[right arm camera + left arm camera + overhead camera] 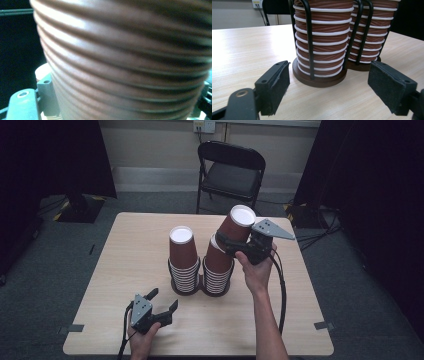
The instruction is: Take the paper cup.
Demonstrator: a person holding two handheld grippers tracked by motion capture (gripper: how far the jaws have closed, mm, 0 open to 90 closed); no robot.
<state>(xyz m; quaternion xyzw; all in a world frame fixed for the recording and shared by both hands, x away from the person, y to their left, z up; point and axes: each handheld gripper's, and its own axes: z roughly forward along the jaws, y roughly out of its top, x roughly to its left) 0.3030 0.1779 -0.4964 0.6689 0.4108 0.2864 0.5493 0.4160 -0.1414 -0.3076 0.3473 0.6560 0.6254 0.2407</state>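
On the pale wooden counter (125,270) stand two stacks of brown ribbed paper cups with white rims, each held upside down in a black wire rack on a round dark base. The left stack (183,265) and the right stack (218,270) sit side by side, their bases touching or nearly so.

The right tool (226,241) is closed around a single brown ribbed paper cup (237,224), gripping its side. That cup is upside down and tilted, its white bottom facing up and away from the person, its lower part just above the top of the right stack; whether it touches that stack cannot be told. In the right gripper view the cup's ribbed wall (125,62) sits close against the camera, blurred.

The left tool (162,302) rests low over the counter near the person's edge, its jaws spread wide and empty. In the left gripper view they point at the base of the nearer rack (319,80), short of it.

A black folding chair (230,172) stands beyond the counter.
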